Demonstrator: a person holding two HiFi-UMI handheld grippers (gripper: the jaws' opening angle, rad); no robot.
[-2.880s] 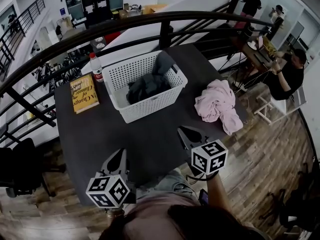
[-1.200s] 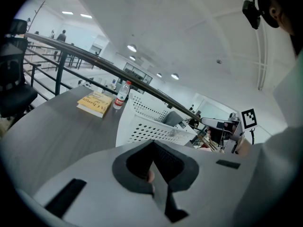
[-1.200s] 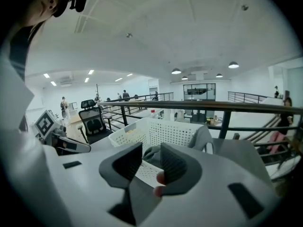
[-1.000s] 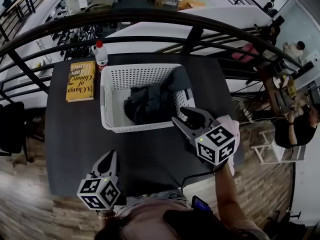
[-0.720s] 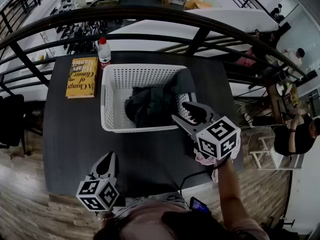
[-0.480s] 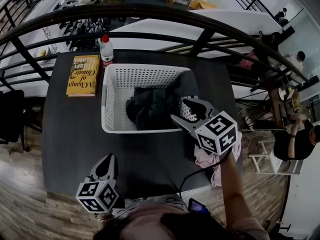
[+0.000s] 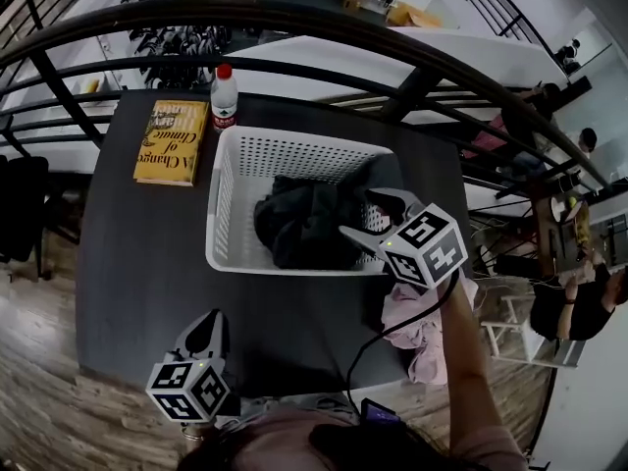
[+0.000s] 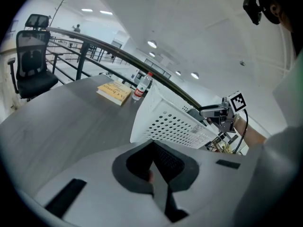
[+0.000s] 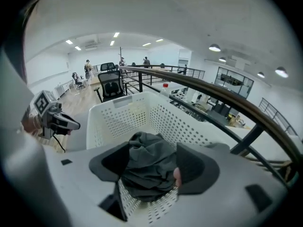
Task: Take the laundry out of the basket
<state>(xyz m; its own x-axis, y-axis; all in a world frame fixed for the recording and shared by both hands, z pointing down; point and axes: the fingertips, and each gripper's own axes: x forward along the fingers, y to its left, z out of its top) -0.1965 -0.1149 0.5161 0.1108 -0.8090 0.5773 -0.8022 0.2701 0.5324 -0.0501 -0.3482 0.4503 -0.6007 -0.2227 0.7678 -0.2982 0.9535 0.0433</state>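
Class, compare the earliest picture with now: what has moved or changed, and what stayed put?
The right gripper moved from near the person to the near right corner of the basket. Its jaws have just been opening over the dark clothes, gripping nothing. The left gripper, shut, the pink garment, book and bottle stayed put.

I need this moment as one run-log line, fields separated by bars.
right gripper: open, jaws just opening, aimed at dark garment in basket, nothing gripped | left gripper: shut, empty
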